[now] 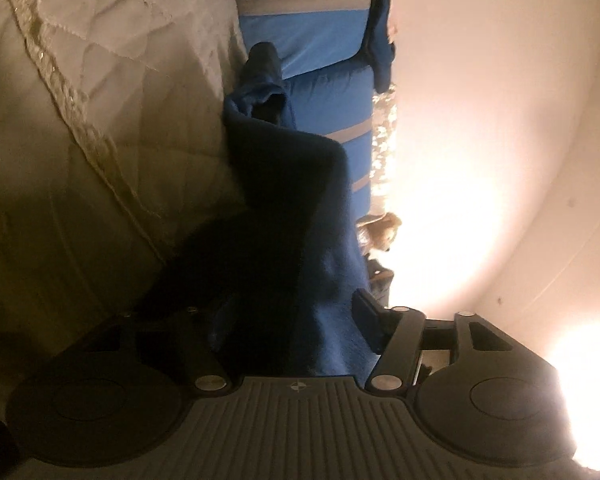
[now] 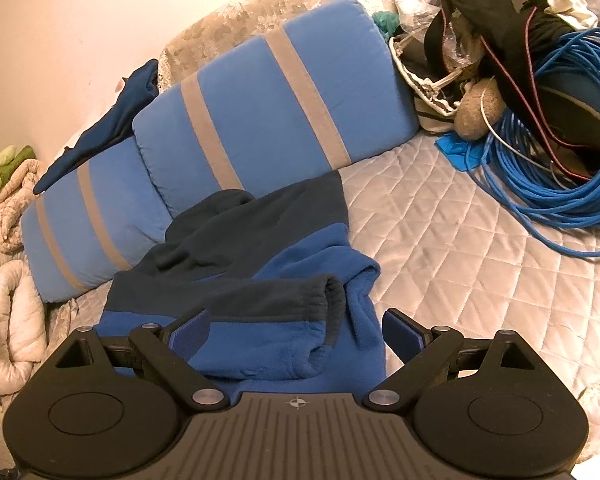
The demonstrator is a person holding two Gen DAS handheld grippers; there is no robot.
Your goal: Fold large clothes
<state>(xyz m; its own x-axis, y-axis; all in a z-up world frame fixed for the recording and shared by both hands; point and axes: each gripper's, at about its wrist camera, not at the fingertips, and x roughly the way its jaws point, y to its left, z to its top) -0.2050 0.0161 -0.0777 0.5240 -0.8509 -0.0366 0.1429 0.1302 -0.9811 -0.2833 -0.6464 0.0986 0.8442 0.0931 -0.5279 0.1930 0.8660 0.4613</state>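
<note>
Fleece fills the near part of both views: a soft two-tone blue fleece jumper (image 2: 268,280) lies bunched on the grey quilted bed cover (image 2: 460,248), with one dark cuffed sleeve (image 2: 300,292) folded across its front.

The right gripper (image 2: 296,336) sits just above the near edge of the jumper and tips down a little. Its jaws stand wide, one blue pad on each side of the sleeve, and they do not press on it.

The left gripper (image 1: 284,320) is rolled on its side, so the bed looks like a wall on the left of its view. It points level along the jumper. The dark cloth (image 1: 284,208) runs up between its jaws, which stand partly apart. One finger is lost in shadow, so I cannot tell if the pads pinch the cloth.

The step looks like the fold itself: a sleeve is in and the body is not yet folded. Next, both tools likely need a firm hold on an edge, then a lift and a flat lay.

Farther off lie two blue cushions with grey stripes (image 2: 240,120). At the far right sits a coil of blue cable (image 2: 560,184).
</note>
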